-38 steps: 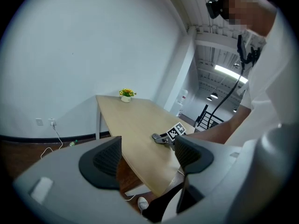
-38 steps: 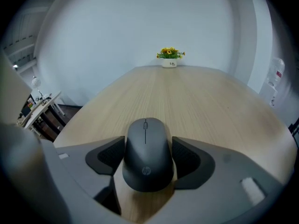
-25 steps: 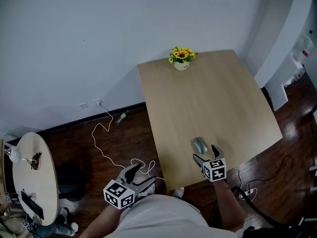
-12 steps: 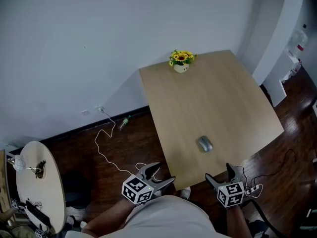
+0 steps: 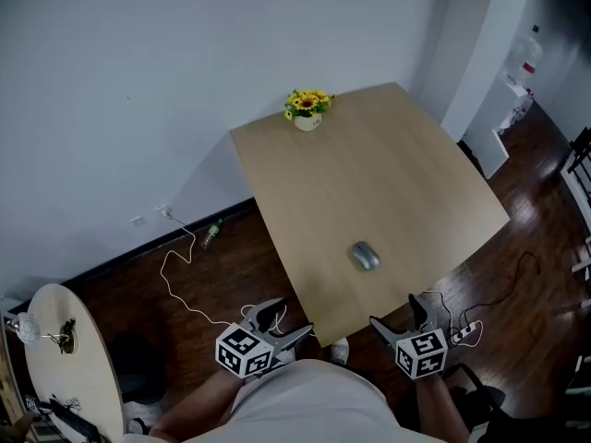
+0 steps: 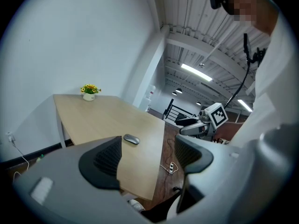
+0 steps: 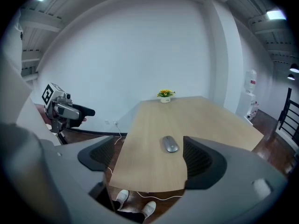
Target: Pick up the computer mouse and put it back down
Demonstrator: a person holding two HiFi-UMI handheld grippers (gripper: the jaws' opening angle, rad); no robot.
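A grey computer mouse (image 5: 365,257) lies alone on the light wooden table (image 5: 369,173), close to its near edge. Both grippers hang off that near edge, over the floor, clear of the mouse. My right gripper (image 5: 399,314) is open and empty; in the right gripper view the mouse (image 7: 170,144) lies well beyond the wide jaws (image 7: 149,158). My left gripper (image 5: 283,319) is open too, with nothing between its jaws (image 6: 149,157); the mouse (image 6: 131,139) shows far ahead of it. Each gripper shows in the other's view: the right gripper (image 6: 189,126), the left gripper (image 7: 74,111).
A small white pot of sunflowers (image 5: 307,111) stands at the table's far edge by the wall. A white cable (image 5: 180,270) and a power strip (image 5: 462,332) lie on the dark wood floor. A round side table (image 5: 65,358) stands at left, a white column (image 5: 466,53) at right.
My right gripper has drawn back from beside the mouse, off the table's near edge. The mouse stays on the table. The left gripper has shifted a little to the right.
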